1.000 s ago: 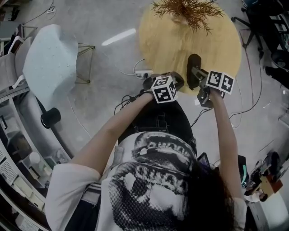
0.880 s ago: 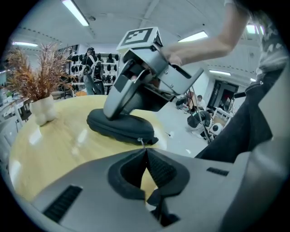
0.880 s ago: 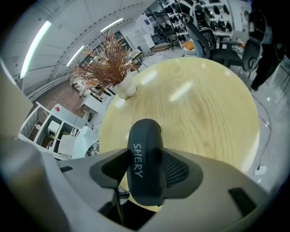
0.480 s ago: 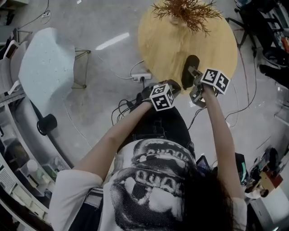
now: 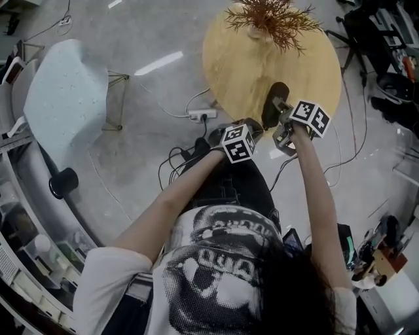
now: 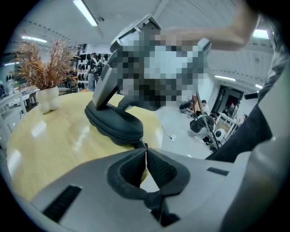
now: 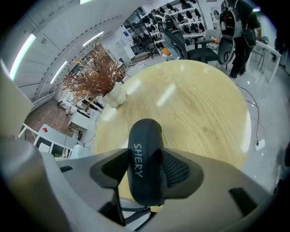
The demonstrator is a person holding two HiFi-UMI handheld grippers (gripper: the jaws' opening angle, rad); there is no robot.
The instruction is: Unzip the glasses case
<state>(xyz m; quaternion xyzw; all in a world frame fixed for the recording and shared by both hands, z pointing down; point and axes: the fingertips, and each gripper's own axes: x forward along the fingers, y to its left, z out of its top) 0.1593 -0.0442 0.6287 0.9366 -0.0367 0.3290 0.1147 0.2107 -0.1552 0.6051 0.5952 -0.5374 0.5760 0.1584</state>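
A black zipped glasses case (image 5: pixel 274 97) marked "SHERY" (image 7: pixel 144 136) rests at the near edge of the round wooden table (image 5: pixel 249 59). My right gripper (image 5: pixel 280 112) is shut on it, and the case fills the gap between its jaws (image 7: pixel 146 165). In the left gripper view the case (image 6: pixel 115 124) lies just ahead of my left gripper (image 6: pixel 145 152). That gripper's jaws are pressed together on the small dark zipper pull (image 6: pixel 142 145) at the case's near end. In the head view the left gripper (image 5: pixel 254 125) sits just off the table's edge, left of the case.
A white vase of dried brown branches (image 5: pixel 265 16) stands at the table's far side (image 6: pixel 45 97). On the floor left of the table lie a power strip (image 5: pixel 200 116) and cables. A pale chair (image 5: pixel 62 98) stands further left.
The head camera has shifted. The left gripper has drawn slightly back toward the person, away from the case. The right gripper keeps its hold on the case.
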